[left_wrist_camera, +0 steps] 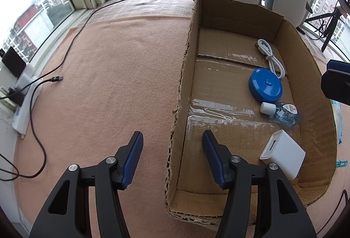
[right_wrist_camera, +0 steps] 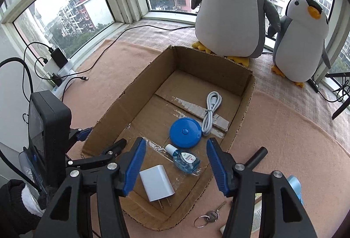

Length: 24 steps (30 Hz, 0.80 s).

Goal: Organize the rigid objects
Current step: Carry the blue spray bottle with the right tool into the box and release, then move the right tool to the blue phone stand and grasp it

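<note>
Landmark: cardboard box [right_wrist_camera: 245, 93], open-topped.
Stowed inside: white charger [right_wrist_camera: 156, 184], blue disc [right_wrist_camera: 185, 133], small bottle [right_wrist_camera: 186, 158], cable [right_wrist_camera: 211, 112].
Outside, near corner: key [right_wrist_camera: 211, 215].
Left hand-held gripper [left_wrist_camera: 172, 150]: spread, empty.
Right hand-held gripper [right_wrist_camera: 176, 164]: spread, empty.
Risk: flat key slipping from pads; box rim snagged.

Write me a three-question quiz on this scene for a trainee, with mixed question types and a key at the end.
1. True or false: the key lies inside the cardboard box.
2. Count: how many things lie in the box?
3. Pick one: what do the right tongs hold? A the key, B a penguin, C nothing.

Key
1. False. The key lies on the blanket, outside the near end of the box.
2. Four: the cable, the blue disc, the bottle and the charger.
3. C. The tongs are open above the box, with nothing between the pads.
</note>
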### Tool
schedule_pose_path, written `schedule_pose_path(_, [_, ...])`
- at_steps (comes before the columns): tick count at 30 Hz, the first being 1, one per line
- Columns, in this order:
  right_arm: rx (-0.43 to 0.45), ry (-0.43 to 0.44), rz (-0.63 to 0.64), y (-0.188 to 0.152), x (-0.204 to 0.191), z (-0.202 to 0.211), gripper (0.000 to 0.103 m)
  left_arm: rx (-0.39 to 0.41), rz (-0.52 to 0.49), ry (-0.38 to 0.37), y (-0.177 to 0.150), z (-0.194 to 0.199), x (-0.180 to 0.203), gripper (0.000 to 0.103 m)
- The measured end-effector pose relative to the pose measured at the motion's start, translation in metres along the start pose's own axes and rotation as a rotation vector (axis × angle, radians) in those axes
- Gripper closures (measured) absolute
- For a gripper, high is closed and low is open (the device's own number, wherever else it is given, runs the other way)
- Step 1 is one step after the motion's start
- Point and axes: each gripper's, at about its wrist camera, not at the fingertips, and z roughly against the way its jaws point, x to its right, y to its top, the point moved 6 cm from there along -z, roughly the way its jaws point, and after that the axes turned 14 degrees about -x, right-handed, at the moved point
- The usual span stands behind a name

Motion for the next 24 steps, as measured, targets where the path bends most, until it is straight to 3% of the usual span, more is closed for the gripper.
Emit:
schedule_pose_path(13, [0.038,0.018,-0.034,-0.008,0.010,0.023,0.049,0.003,-0.005,0.007,0.001,0.000,0.000,0.046])
schedule_pose_path(24, [0.069,0.006,-0.147,-0.029,0.053,0.049,0.049,0.006,-0.013,0.011,0.000,0.000,-0.001,0.046])
